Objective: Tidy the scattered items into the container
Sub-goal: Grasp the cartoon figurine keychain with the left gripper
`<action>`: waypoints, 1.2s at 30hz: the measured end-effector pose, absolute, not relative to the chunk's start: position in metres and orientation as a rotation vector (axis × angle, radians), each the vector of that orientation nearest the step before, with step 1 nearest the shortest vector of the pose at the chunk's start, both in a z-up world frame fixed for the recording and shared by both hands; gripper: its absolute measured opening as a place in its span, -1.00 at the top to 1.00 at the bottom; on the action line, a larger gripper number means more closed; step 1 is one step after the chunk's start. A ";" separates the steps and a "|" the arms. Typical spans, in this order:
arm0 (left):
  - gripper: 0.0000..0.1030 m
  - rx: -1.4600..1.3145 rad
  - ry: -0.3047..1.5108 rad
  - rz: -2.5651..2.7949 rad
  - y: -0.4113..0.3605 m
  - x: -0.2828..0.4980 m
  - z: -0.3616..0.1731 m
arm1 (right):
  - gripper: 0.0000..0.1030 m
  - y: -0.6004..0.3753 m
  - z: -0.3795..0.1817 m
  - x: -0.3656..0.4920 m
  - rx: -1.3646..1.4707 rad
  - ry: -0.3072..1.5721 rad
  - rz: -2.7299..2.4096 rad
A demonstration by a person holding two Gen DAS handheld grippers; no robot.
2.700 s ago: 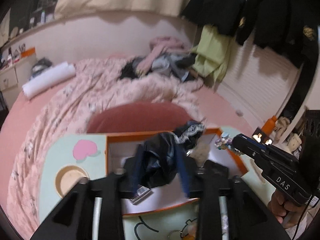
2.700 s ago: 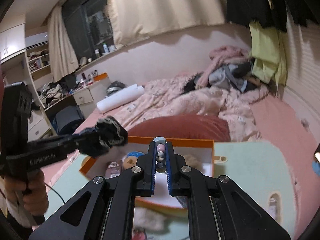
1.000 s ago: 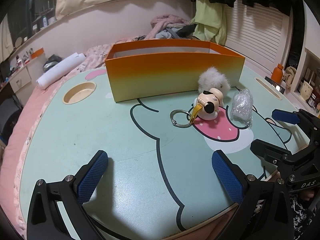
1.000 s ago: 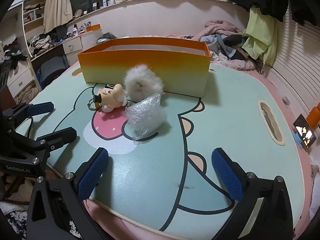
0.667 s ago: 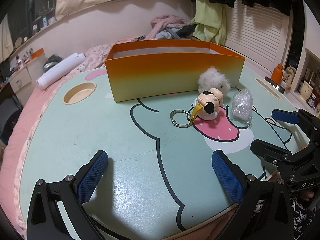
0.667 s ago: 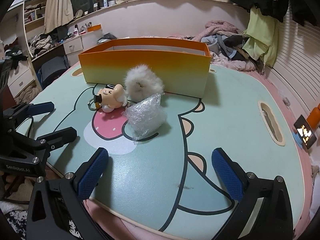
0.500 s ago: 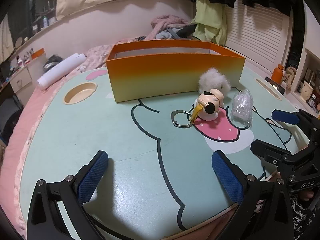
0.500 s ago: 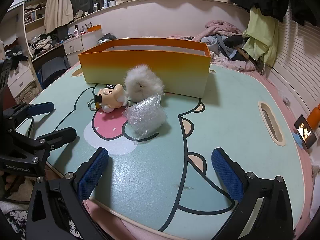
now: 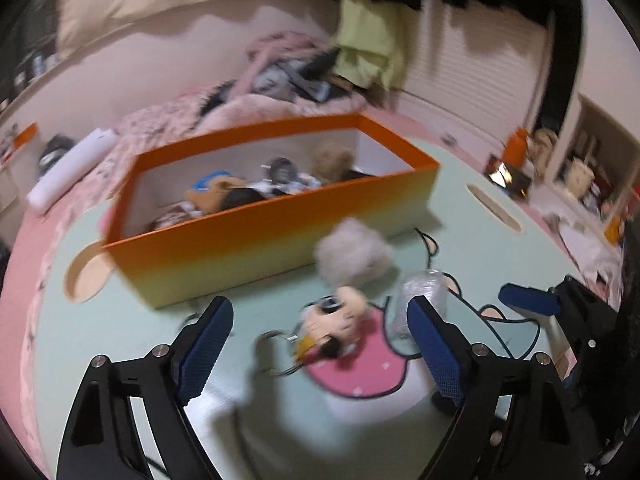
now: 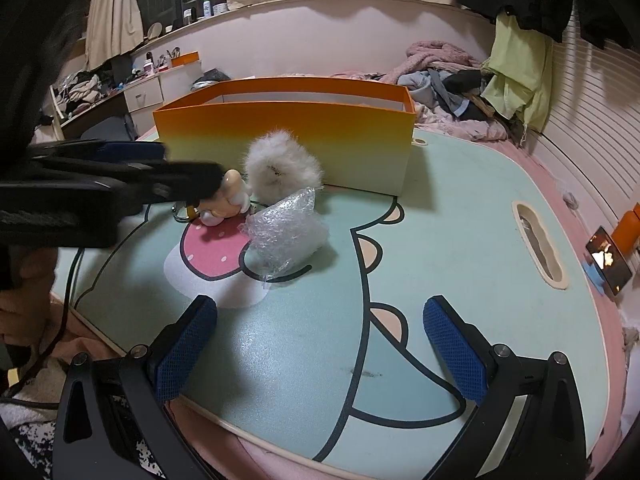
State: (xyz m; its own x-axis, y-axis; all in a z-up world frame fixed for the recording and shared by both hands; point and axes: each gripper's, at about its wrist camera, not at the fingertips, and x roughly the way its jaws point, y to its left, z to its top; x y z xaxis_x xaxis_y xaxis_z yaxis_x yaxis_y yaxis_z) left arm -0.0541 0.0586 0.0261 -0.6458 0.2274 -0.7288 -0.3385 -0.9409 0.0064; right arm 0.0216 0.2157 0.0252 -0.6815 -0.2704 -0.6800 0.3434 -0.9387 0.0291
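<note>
The orange container (image 9: 280,236) on the surface (image 10: 460,240) is already partly filled with small items. Three things are left outside, just in front of its near wall: a white fluffy ball (image 10: 280,166), a cartoon keychain figure (image 9: 336,320) and a crumpled plastic wrap (image 10: 286,232). The left claw (image 9: 320,344) is spread wide above the figure; the right claw (image 10: 320,344) is held apart, empty.

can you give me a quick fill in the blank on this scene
1. The fluffy white pompom sits in front of the ____ box.
2. The left gripper reaches toward the duck keychain with its jaws ____.
3. The bubble wrap lies on the ____, outside the box.

Missing words: orange; open; table
</note>
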 end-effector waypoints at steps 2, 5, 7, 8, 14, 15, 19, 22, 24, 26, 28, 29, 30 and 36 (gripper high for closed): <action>-0.35 -1.121 0.212 2.598 0.062 -0.057 0.022 | -0.99 0.215 0.025 0.022 1.030 0.143 -2.605; 0.22 -1.145 0.148 2.580 0.055 -0.059 0.018 | -0.99 0.215 0.025 0.022 1.029 0.143 -2.605; 0.22 -1.115 0.139 2.582 0.050 -0.054 0.018 | -0.99 0.215 0.026 0.022 1.030 0.142 -2.606; 0.23 -1.097 0.157 2.592 0.048 -0.049 0.019 | -0.99 0.215 0.026 0.022 1.029 0.142 -2.606; 0.66 -1.007 0.040 2.658 0.019 -0.021 0.030 | -0.99 0.215 0.025 0.022 1.029 0.142 -2.605; 0.79 -1.001 0.020 2.673 0.013 -0.014 0.032 | -0.99 0.215 0.025 0.022 1.029 0.142 -2.605; 0.79 -0.988 0.005 2.715 0.000 0.000 0.030 | -0.99 0.215 0.026 0.022 1.031 0.141 -2.606; 0.73 -0.982 0.025 2.721 -0.001 0.001 0.027 | -0.99 0.215 0.026 0.022 1.032 0.141 -2.608; 0.19 -0.968 0.029 2.726 0.001 0.002 0.025 | -0.99 0.215 0.026 0.023 1.032 0.141 -2.608; -0.46 -0.989 0.041 2.720 0.004 0.002 0.021 | -0.99 0.215 0.026 0.023 1.032 0.141 -2.608; -0.63 -1.043 0.068 2.709 0.008 -0.001 0.013 | -0.99 0.215 0.026 0.023 1.032 0.140 -2.608; -0.61 -1.087 0.084 2.705 0.010 -0.005 0.007 | -0.99 0.214 0.027 0.023 1.032 0.141 -2.608; -0.34 -1.128 0.095 2.705 0.010 -0.008 0.002 | -0.99 0.214 0.026 0.023 1.032 0.141 -2.608; 0.36 -1.065 0.169 2.710 0.016 -0.004 0.000 | -0.99 0.215 0.026 0.023 1.031 0.138 -2.608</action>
